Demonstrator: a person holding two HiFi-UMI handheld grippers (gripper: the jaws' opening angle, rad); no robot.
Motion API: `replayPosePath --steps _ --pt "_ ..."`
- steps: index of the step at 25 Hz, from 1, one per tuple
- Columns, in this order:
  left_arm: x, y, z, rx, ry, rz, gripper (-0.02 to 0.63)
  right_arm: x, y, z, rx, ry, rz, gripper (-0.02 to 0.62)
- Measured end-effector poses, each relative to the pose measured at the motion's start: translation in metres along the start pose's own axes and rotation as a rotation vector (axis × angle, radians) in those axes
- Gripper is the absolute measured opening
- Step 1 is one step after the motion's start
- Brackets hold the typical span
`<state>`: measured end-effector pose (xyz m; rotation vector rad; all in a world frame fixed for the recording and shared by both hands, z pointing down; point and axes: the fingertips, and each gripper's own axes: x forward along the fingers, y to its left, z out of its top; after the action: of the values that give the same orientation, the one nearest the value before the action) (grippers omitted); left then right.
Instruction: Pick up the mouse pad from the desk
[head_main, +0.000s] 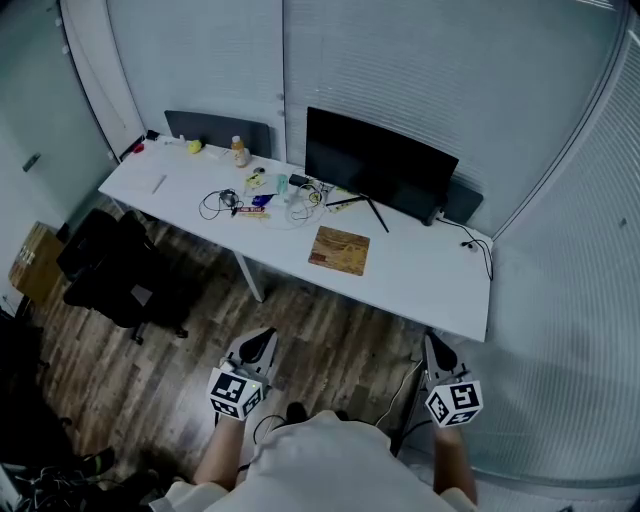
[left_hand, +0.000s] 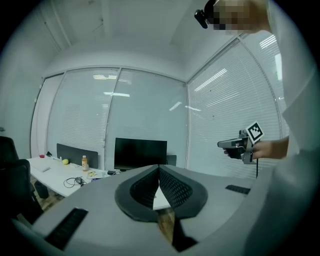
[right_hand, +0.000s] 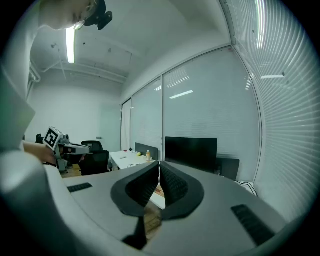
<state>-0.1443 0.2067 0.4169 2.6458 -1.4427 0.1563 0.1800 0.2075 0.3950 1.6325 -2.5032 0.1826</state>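
Two grippers, both pressed together with nothing between the jaws: the left gripper (head_main: 257, 347) and the right gripper (head_main: 438, 352) hang in front of me over the wood floor (head_main: 330, 325), well apart from the white desk (head_main: 420, 280); the mouse pad (head_main: 339, 250), brown and wood-patterned, lies flat near the desk's front edge, at about 12 o'clock from where I stand, with the dark monitor (head_main: 380, 165) just beyond it at its 1 o'clock and a tangle of cables (head_main: 228, 203) at its 9 o'clock. I judge the step in hand to be the approach; I would close on the desk first, then spread one gripper's jaws before it arrives. A pad this thin likely gives nothing to bite from above; better to come in low and level at the front edge, coax the pad past the lip, and pinch the overhang; the cables are best left alone.
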Motion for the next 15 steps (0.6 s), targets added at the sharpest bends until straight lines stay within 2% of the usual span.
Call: replayPosePath --steps 15 --pt "-0.006 0.041 -0.013 -0.008 0.013 -0.03 0.018 0.021 0.03 -0.008 0.025 0.015 -0.047 0.032"
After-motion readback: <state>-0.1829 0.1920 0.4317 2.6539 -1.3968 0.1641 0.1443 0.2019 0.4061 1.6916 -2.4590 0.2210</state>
